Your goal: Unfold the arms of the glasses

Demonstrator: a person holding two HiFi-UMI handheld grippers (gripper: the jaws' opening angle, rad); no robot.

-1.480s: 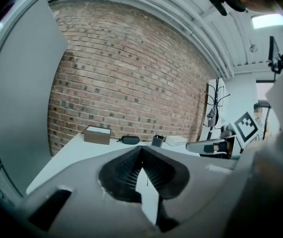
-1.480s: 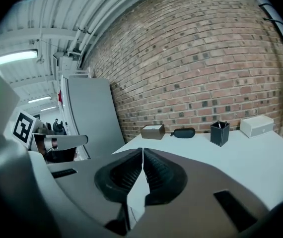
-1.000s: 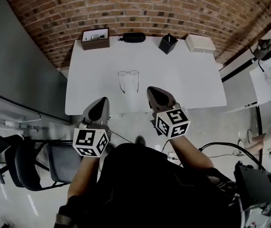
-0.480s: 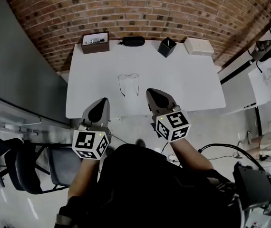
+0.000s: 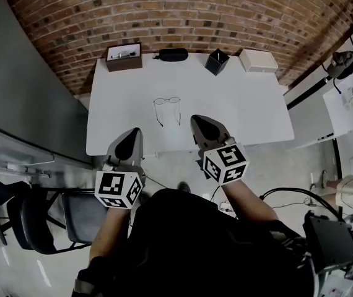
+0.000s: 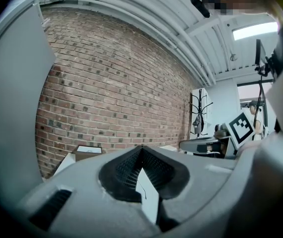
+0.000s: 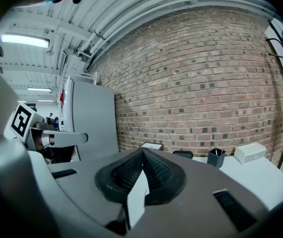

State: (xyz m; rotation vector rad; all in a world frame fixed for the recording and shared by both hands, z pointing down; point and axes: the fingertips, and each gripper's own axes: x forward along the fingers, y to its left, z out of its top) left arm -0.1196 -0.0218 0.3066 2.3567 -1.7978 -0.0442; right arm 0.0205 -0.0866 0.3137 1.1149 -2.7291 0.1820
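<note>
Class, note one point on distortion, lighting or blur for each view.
Head view: the brick wall bows into an arc; the table is evenly lit, the glasses sharp. Left gripper view: the ceiling light glares white. Right gripper view: dark corners, wall curved.

Hinges of the glasses (image 5: 167,100) too small, indistinct

Left claw (image 5: 129,142) and right claw (image 5: 205,127), both closed, empty.

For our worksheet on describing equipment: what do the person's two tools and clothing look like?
Both the left tool and right tool are grey, tapering wedges with dark ribbed pads. Each carries a white cube with black square markers. The person wears a dark top.
</note>
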